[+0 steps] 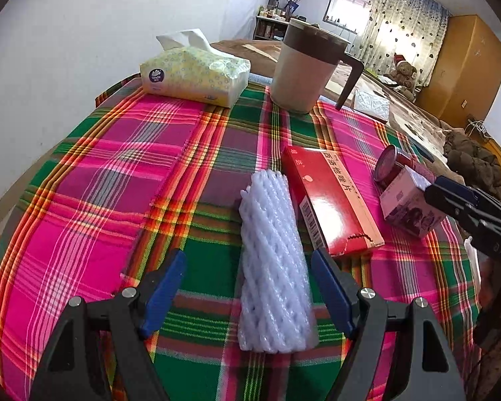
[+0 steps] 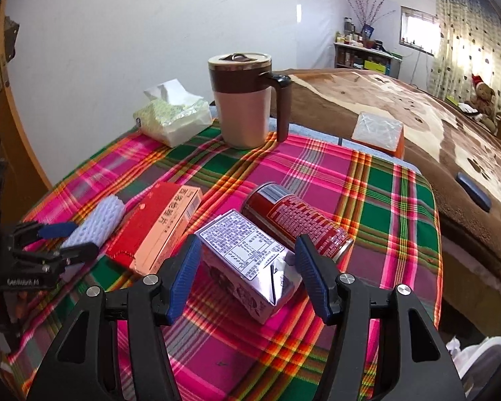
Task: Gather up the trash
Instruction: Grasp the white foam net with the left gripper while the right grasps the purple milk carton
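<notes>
A white foam net sleeve [image 1: 272, 260] lies on the plaid tablecloth [image 1: 100, 173] between the open fingers of my left gripper [image 1: 248, 260]; the pads stand clear of it on both sides. A red medicine box [image 1: 330, 200], a purple carton [image 1: 410, 207] and a red can [image 1: 394, 163] lie to its right. My right gripper [image 2: 247, 247] is open around the purple carton [image 2: 250, 260], with small gaps on both sides. The red can [image 2: 300, 220], red box [image 2: 160, 224] and foam sleeve [image 2: 97, 220] show in the right wrist view too.
A tissue pack [image 1: 197, 73] and a lidded brown-and-beige mug [image 1: 307, 67] stand at the table's far edge. A bed with a brown blanket [image 2: 434, 127] lies beyond the table on the right. A white bag [image 2: 477, 354] sits low at the right.
</notes>
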